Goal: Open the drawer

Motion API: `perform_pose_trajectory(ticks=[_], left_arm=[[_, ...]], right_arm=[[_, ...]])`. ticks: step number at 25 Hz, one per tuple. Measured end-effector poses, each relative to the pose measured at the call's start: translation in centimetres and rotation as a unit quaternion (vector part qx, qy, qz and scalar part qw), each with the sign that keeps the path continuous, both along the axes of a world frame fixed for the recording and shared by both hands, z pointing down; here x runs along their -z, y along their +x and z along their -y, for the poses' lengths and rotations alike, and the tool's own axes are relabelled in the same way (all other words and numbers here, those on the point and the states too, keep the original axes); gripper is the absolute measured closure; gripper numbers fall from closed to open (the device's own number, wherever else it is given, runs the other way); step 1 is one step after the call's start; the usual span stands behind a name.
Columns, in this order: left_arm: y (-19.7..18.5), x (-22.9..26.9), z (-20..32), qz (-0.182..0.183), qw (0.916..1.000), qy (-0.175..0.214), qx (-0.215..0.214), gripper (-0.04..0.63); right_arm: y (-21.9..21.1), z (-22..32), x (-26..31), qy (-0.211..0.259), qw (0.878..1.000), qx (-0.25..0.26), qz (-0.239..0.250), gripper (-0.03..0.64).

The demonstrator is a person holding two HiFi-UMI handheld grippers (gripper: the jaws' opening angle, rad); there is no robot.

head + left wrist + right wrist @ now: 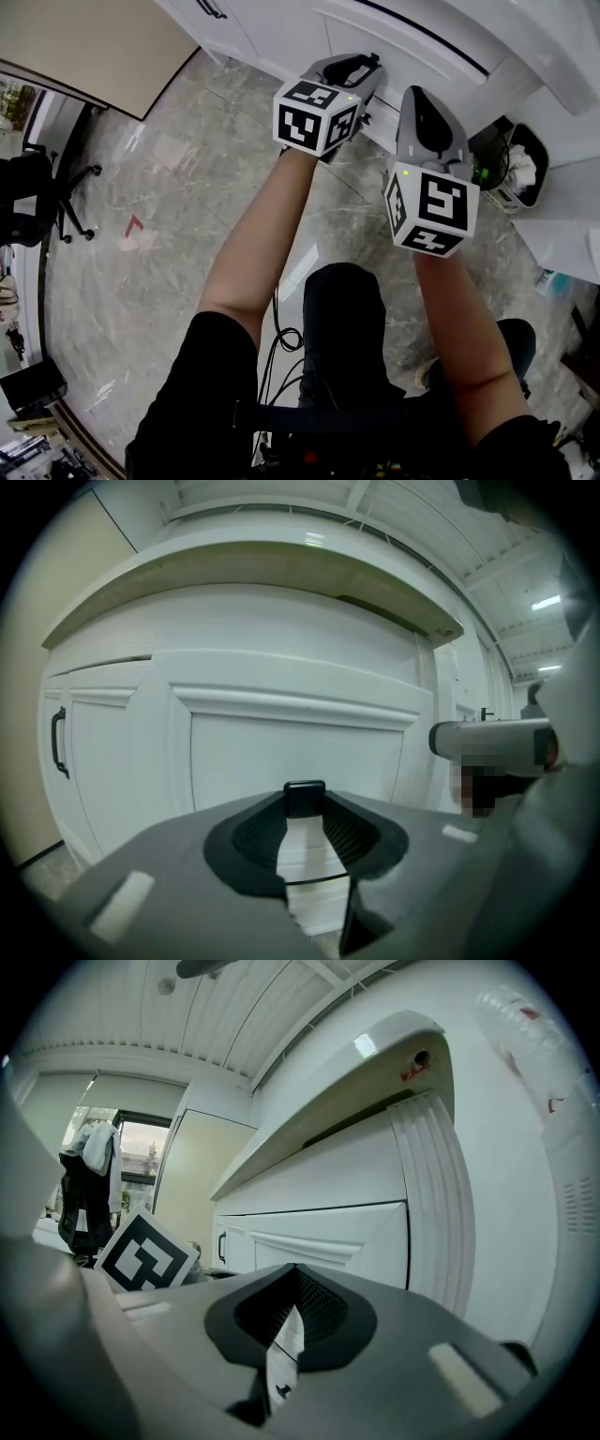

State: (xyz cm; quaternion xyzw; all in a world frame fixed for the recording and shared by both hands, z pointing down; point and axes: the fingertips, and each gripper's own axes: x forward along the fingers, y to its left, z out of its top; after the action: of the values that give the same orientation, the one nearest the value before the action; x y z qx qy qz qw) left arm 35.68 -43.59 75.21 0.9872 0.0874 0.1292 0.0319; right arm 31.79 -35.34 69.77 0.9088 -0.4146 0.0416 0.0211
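Note:
The white cabinet [403,42] runs along the top of the head view, and both grippers point at it from close by. My left gripper [359,67] is in front of a panelled front [291,752]. A plain white band [281,621], possibly a drawer front, lies under the countertop lip [253,564]. The left gripper [305,797] has its jaws together at the tips, holding nothing. My right gripper [424,105] is just to its right, facing the cabinet's fluted corner post [436,1213]. The right gripper [294,1288] shows only a thin slit, also with nothing held.
A black door handle [58,742] sits on the cabinet door at far left. A bin with a white liner [520,169] stands at the right by the cabinet. An office chair [37,192] is on the grey marble floor at the left. Cables [286,337] hang by my legs.

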Motion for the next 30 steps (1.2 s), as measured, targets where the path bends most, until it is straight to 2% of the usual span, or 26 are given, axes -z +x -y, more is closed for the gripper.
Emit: perform_pose_trajectory(ticks=[4,10,23,30], left_arm=[[-1.1,-0.2,-0.3,0.005,1.0000,0.002,0.000,0.463],[-3.8,0.1,-0.5,-0.008,1.0000,-0.002,-0.002,0.463],[-12.5,0.1,-0.9,-0.011,0.9999,-0.001,-0.005,0.463],[-13.8,0.1,-0.6,-0.018,0.9998,-0.002,0.000,0.463]], right_arm=[[-1.2,0.0,-0.3,0.001,1.000,0.011,0.003,0.595],[-3.1,0.4,-0.9,-0.002,0.999,0.034,0.000,0.595],[-12.0,2.0,-2.0,-0.003,0.996,0.085,0.012,0.595],[-13.8,2.2,-2.5,-0.003,0.995,0.098,0.002,0.595]])
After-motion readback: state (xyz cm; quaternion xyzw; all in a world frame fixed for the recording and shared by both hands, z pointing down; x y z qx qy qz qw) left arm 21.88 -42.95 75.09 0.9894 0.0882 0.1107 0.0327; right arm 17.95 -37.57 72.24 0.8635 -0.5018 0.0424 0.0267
